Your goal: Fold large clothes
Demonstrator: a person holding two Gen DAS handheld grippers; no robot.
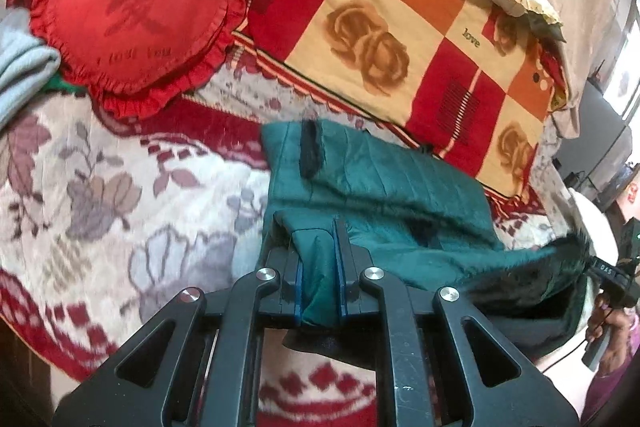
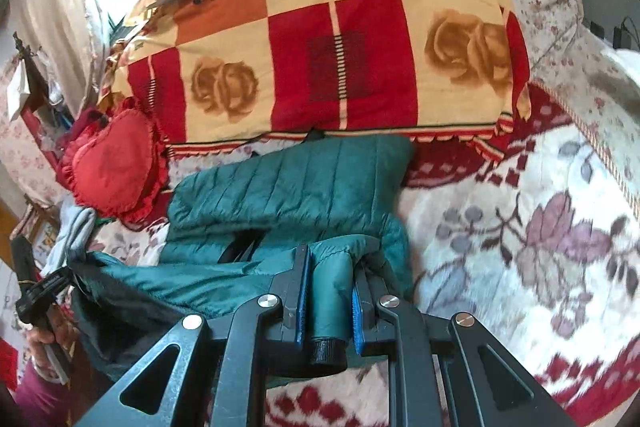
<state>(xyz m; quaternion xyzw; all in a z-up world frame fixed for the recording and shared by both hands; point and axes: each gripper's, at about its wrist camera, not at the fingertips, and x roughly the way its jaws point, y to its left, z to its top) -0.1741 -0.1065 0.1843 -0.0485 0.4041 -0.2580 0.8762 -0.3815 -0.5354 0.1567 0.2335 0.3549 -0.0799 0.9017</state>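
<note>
Your left claw and right claw are each clamped tight on the quilted teal puffer jacket, above the floral bed blanket.

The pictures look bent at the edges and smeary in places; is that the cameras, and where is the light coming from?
Both are fisheye views, so straight lines bow and corners go black. In the left wrist view the floral blanket is motion-smeared, while the left gripper and green jacket stay fairly sharp. In the right wrist view daylight blows out the upper left above the checked quilt; the blanket smears at right.
</note>
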